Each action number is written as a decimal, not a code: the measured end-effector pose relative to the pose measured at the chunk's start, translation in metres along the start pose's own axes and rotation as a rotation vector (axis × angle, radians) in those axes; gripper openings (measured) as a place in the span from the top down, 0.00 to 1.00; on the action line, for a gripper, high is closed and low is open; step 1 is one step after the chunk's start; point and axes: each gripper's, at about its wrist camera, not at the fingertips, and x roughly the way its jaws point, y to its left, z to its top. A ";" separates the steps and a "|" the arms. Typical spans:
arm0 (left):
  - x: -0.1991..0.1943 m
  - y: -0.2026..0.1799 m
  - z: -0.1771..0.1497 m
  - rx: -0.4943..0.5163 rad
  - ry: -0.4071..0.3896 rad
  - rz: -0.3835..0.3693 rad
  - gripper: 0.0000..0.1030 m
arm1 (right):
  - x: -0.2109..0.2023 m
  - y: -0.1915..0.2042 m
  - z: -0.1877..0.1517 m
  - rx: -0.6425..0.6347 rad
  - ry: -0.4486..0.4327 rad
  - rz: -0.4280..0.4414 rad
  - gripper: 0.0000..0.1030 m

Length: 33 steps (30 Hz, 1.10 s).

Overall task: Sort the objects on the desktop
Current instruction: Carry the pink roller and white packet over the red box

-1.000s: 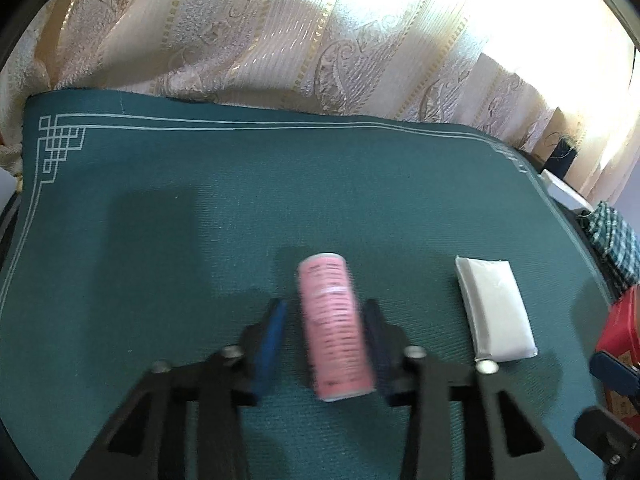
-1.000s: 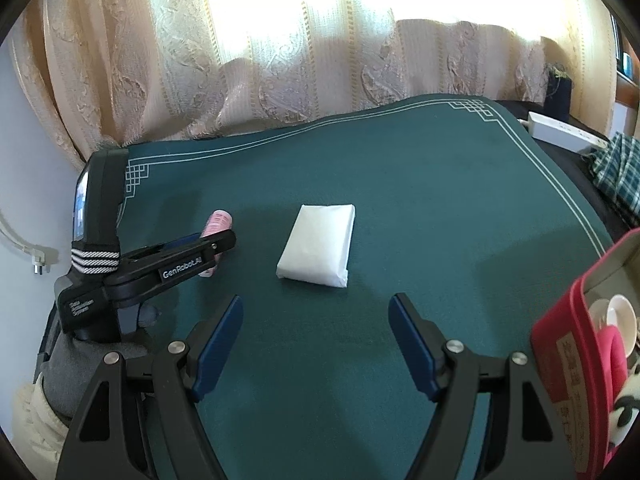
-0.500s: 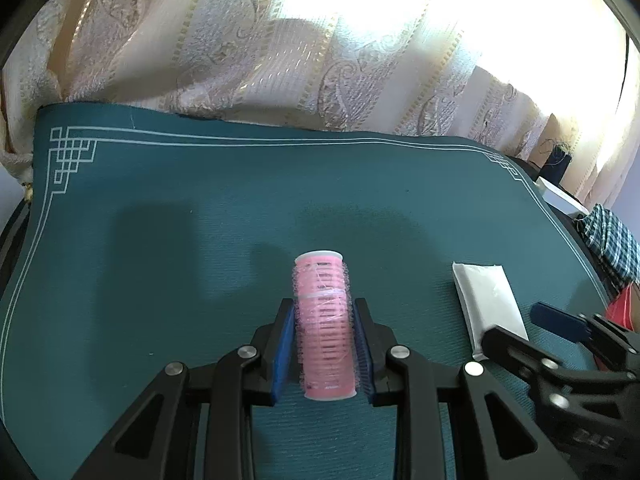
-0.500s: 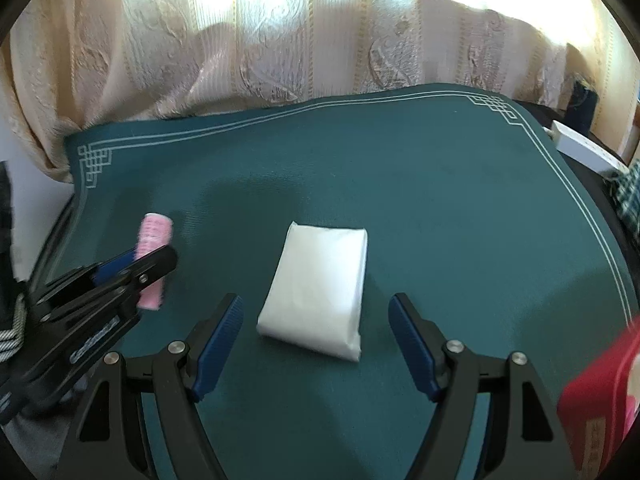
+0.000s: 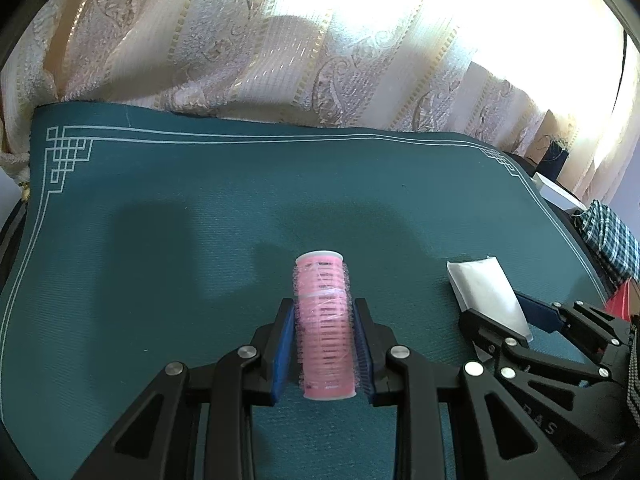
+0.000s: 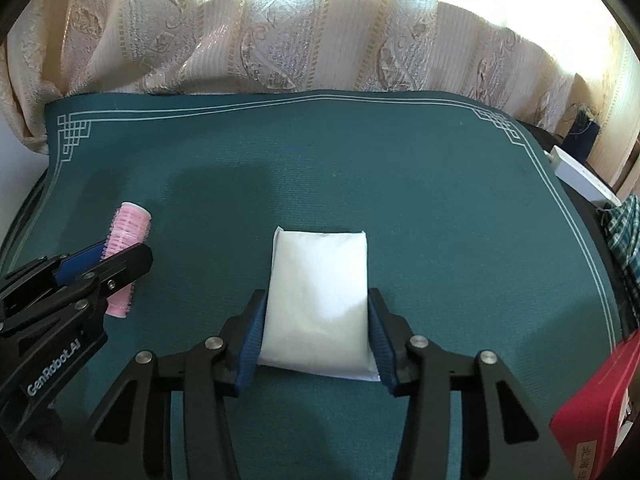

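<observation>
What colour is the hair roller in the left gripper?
Pink, with a paler rim: the hair roller shows best in the left wrist view.

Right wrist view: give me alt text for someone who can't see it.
The right gripper has just been closing, and its blue pads now sit against both sides of a white packet lying on a green mat. At left, the left gripper clamps a pink hair roller; a red box shows at lower right.

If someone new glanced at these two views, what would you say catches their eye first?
Probably the pink hair roller, clamped between the blue pads of the left claw near the middle of the green mat. To its right lies the white packet; the right claw has just been closing around it, pads at its sides. A red box sits at the mat's right edge.
</observation>
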 end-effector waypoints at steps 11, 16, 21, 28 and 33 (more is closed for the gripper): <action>-0.017 -0.016 0.000 0.041 -0.034 -0.015 0.71 | -0.043 -0.013 -0.017 0.072 -0.067 0.059 0.50; -0.029 -0.033 -0.005 0.069 -0.041 -0.038 0.71 | -0.082 -0.027 -0.028 0.099 -0.123 0.070 0.50; -0.044 -0.056 -0.015 0.098 -0.042 -0.083 0.71 | -0.113 -0.048 -0.043 0.145 -0.158 0.063 0.50; -0.077 -0.099 -0.026 0.156 -0.059 -0.149 0.71 | -0.162 -0.088 -0.066 0.217 -0.224 0.029 0.50; -0.098 -0.138 -0.033 0.212 -0.071 -0.195 0.71 | -0.198 -0.126 -0.086 0.275 -0.268 -0.010 0.50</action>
